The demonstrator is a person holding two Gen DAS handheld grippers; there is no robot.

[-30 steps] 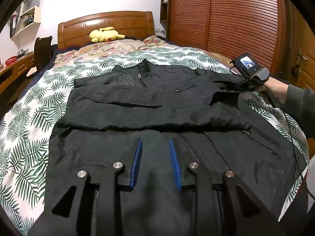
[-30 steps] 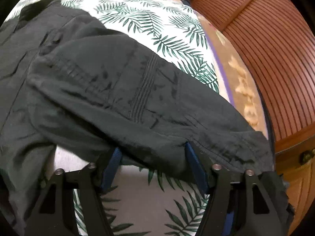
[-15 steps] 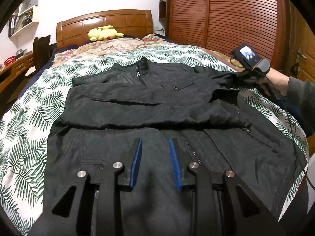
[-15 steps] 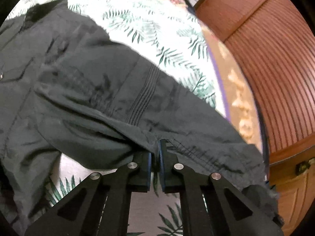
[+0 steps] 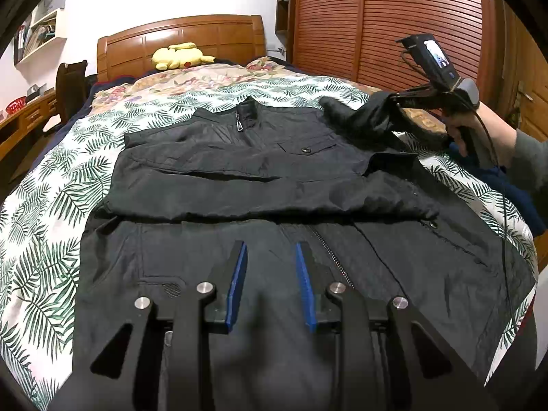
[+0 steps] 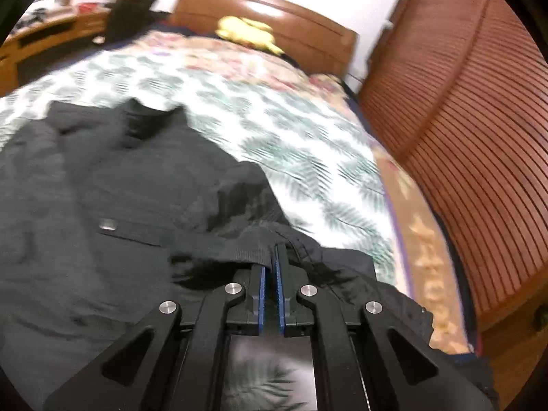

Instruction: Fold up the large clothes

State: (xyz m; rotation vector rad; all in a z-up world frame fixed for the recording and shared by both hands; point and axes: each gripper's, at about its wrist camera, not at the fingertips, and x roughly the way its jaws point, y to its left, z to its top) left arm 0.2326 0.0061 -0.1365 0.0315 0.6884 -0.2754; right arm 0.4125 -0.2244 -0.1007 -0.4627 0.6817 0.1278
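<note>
The right hand-held gripper (image 6: 273, 257), which stood spread around the cuff a second ago, has been pressed together on the ribbed cuff of the sleeve (image 6: 253, 248) of the black nylon zip-front jacket (image 5: 260, 178). The sleeve has since been raised off the palm-leaf printed bed cover (image 5: 51, 185), and in the left wrist view it is seen hanging from the gripper at the far right of the bed, above the jacket's shoulder. By this the sleeve fold is judged to be begun: the right sleeve is held and free to be carried leftward across the chest, where the other sleeve is already laid across the front as a flat band.

The left hand-held gripper (image 5: 270, 284) is spread part-way with nothing between its blue pads (image 5: 236, 284); it has been kept still over the near hem, just left of the zip. The jacket is spread face up along the middle of the bed, collar toward the far wooden headboard (image 5: 178, 41), hem near. A yellow plush toy (image 5: 179, 56) lies at the headboard.
</note>
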